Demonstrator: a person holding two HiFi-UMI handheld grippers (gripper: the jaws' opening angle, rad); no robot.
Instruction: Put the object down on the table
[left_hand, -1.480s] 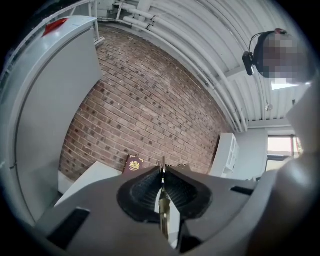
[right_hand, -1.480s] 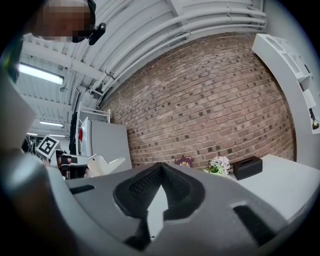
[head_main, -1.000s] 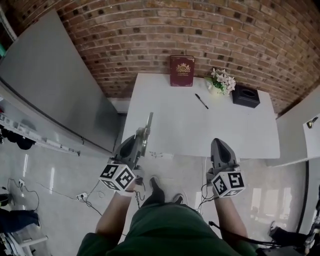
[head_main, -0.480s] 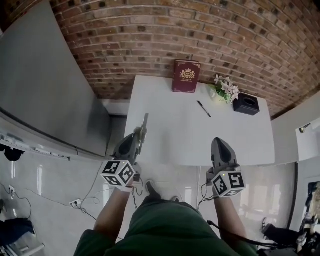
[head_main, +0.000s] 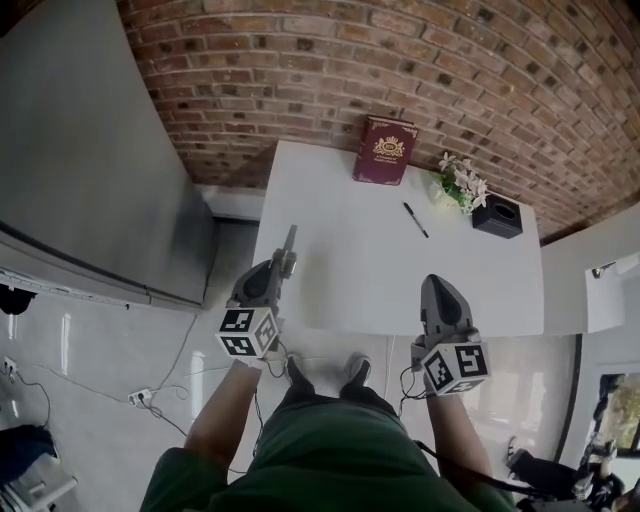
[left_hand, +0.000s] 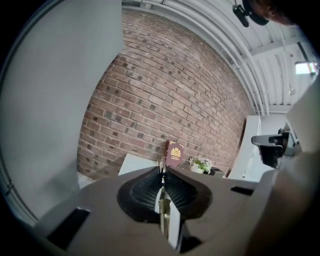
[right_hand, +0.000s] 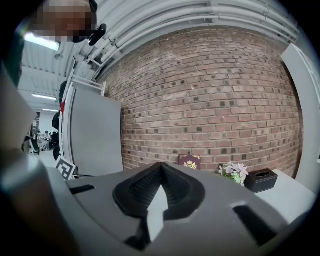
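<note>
My left gripper (head_main: 281, 268) is shut on a thin, flat, brass-grey metal strip (head_main: 289, 244) that sticks out forward past its tips. It hovers over the near left corner of the white table (head_main: 350, 270). In the left gripper view the strip (left_hand: 162, 202) stands edge-on between the closed jaws (left_hand: 161, 172). My right gripper (head_main: 441, 284) is at the table's front edge on the right. Its jaws meet at the tips (right_hand: 161, 167) with nothing between them.
At the back of the table a maroon book (head_main: 385, 150) leans on the brick wall. Beside it are a small flower pot (head_main: 460, 183) and a black box (head_main: 497, 215), with a black pen (head_main: 416, 220) in front. A grey panel (head_main: 90, 150) stands left.
Both grippers have come forward to the table's front edge. The left one, still holding the strip, now reaches over the table's near left corner.
</note>
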